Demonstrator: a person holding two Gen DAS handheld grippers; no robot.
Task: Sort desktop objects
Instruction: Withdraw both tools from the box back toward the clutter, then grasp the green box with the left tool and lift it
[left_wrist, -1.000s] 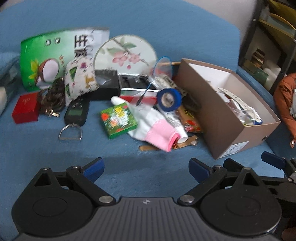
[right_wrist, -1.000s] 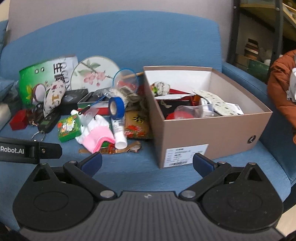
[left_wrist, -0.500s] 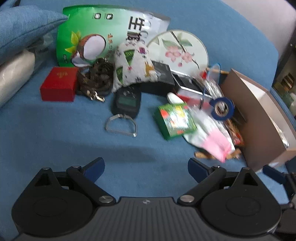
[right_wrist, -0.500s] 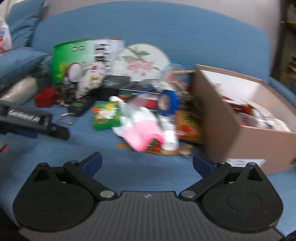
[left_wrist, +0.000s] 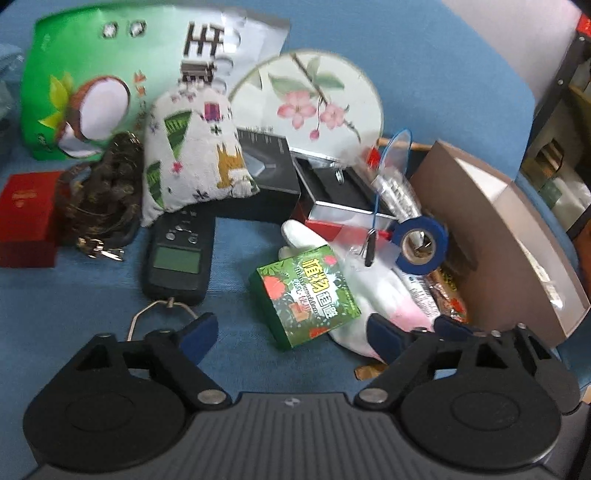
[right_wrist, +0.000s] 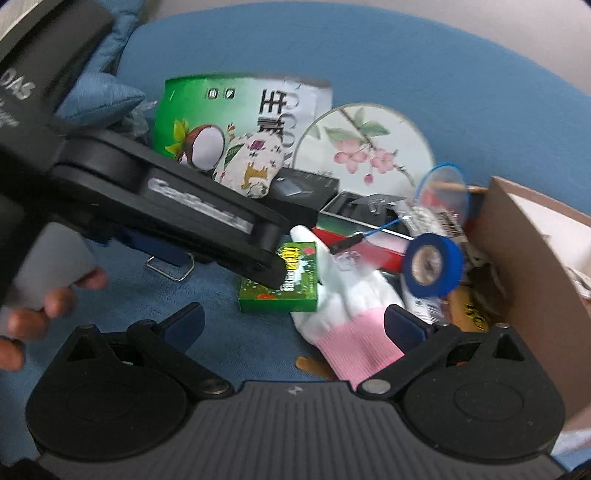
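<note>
Both grippers moved closer; L fingers (left_wrist: 291, 334) narrowing, wide round glossy green box (left_wrist: 308, 295); R fingers (right_wrist: 295, 325) wide.

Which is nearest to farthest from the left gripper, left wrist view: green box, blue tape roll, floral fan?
From the left gripper:
1. Green box, just ahead, between the open jaws.
2. Blue tape roll, farther right.
3. Floral fan, at the back, against the sofa.

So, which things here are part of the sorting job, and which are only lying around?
Part of the job:
- small green box
- white and pink glove
- blue tape roll
- black handheld scale
- red box
- cardboard box, where sorted things go
- left gripper, jaws open, just been closing a little, nothing between them

Only lying around:
- blue sofa
- dark shelf
</note>
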